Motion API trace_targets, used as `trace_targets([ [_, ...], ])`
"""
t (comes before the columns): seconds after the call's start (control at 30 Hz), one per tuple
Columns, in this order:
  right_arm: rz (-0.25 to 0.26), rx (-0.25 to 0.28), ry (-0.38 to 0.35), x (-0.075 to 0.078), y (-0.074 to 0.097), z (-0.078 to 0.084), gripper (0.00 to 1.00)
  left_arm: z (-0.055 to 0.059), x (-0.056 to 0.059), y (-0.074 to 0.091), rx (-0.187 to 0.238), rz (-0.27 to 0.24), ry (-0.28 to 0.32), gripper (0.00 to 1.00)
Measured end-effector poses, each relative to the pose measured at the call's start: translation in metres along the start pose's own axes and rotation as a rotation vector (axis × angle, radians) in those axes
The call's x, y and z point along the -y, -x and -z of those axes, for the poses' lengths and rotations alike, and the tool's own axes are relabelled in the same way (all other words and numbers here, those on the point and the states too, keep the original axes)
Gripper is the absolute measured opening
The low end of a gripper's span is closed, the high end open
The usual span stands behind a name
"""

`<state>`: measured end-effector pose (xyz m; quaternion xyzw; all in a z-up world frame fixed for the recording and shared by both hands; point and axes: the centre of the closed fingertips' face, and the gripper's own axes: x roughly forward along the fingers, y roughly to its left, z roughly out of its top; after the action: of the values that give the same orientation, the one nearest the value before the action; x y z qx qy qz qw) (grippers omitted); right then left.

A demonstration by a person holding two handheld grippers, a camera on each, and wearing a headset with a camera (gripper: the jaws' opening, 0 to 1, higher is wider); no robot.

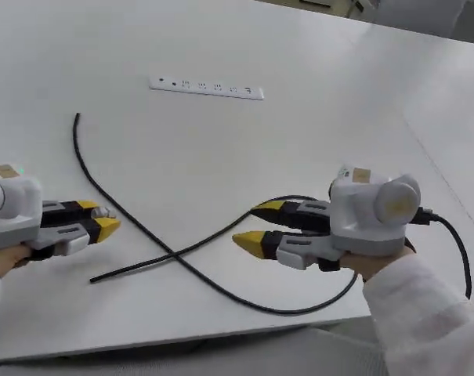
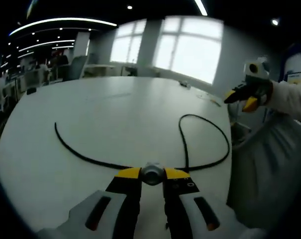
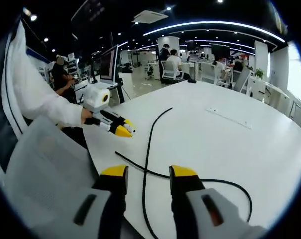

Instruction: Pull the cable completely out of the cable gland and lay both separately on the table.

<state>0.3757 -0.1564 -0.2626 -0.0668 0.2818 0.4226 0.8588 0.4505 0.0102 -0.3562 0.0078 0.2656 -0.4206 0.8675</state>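
My left gripper [image 1: 105, 220] hovers over the white table [image 1: 315, 117] at the left, shut on a small grey metal cable gland [image 1: 102, 212]. In the left gripper view the gland [image 2: 151, 173] sits pinched between the yellow tips, with no cable in it. The black cable [image 1: 174, 252] lies loose on the table, crossing itself in a wide loop; I also see the cable [image 2: 182, 139] ahead of the left jaws. My right gripper [image 1: 256, 225] is open at the right, just above the cable [image 3: 149, 139], which runs between its jaws without touching them.
A white power strip [image 1: 207, 88] lies at the far side of the table. The table's front edge runs just below both grippers. A person's white sleeve [image 1: 425, 313] holds the right gripper. An office with desks and people lies beyond.
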Motion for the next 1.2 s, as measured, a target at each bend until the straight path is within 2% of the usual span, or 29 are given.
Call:
trace_targets([
  [0.13,0.035,0.003,-0.042,0.006,0.008,0.007,0.35,0.026,-0.011,-0.015,-0.063,-0.023,0.012,0.17],
  [0.23,0.045,0.005,-0.054,0.007,0.011,0.01,0.36,0.036,-0.015,-0.019,-0.089,-0.031,0.013,0.17],
  [0.3,0.05,0.002,-0.061,0.008,0.014,0.012,0.36,0.04,-0.017,-0.02,-0.102,-0.035,-0.011,0.17],
  [0.37,0.057,-0.002,-0.061,0.01,0.017,0.015,0.36,0.042,-0.018,-0.022,-0.106,-0.035,-0.011,0.18],
  [0.4,0.059,-0.006,-0.065,0.011,0.018,0.017,0.36,0.038,-0.016,-0.023,-0.075,-0.023,-0.03,0.18],
  [0.43,0.059,-0.008,-0.069,0.012,0.019,0.019,0.37,0.04,-0.018,-0.022,-0.091,-0.037,-0.016,0.18],
  [0.53,0.066,-0.017,-0.08,0.014,0.022,0.023,0.38,0.036,-0.019,-0.023,-0.072,-0.053,-0.013,0.18],
  [0.67,0.071,-0.007,-0.099,0.016,0.024,0.024,0.4,0.035,-0.017,-0.017,-0.101,-0.086,-0.029,0.18],
  [0.77,0.082,-0.007,-0.102,0.018,0.027,0.024,0.41,0.02,-0.016,-0.005,-0.079,-0.116,0.022,0.19],
  [0.87,0.101,0.016,-0.117,0.023,0.032,0.02,0.43,0.0,-0.007,0.011,-0.051,-0.111,0.03,0.23],
  [0.93,0.125,0.022,-0.127,0.028,0.035,0.021,0.45,-0.019,0.003,0.028,-0.023,-0.126,0.051,0.26],
  [0.97,0.143,0.029,-0.136,0.031,0.037,0.021,0.46,-0.031,0.012,0.038,0.008,-0.12,0.062,0.28],
  [1.0,0.15,0.034,-0.14,0.033,0.039,0.022,0.47,-0.039,0.019,0.044,0.025,-0.117,0.052,0.29],
  [1.03,0.167,0.044,-0.158,0.037,0.042,0.022,0.49,-0.047,0.03,0.055,0.028,-0.116,0.034,0.32],
  [1.13,0.173,0.068,-0.186,0.04,0.05,0.02,0.51,-0.064,0.06,0.076,0.048,-0.097,0.005,0.39],
  [1.17,0.175,0.074,-0.184,0.041,0.053,0.019,0.51,-0.07,0.071,0.082,0.069,-0.087,-0.017,0.4],
  [1.2,0.177,0.075,-0.185,0.042,0.055,0.018,0.51,-0.072,0.079,0.086,0.069,-0.083,-0.023,0.42],
])
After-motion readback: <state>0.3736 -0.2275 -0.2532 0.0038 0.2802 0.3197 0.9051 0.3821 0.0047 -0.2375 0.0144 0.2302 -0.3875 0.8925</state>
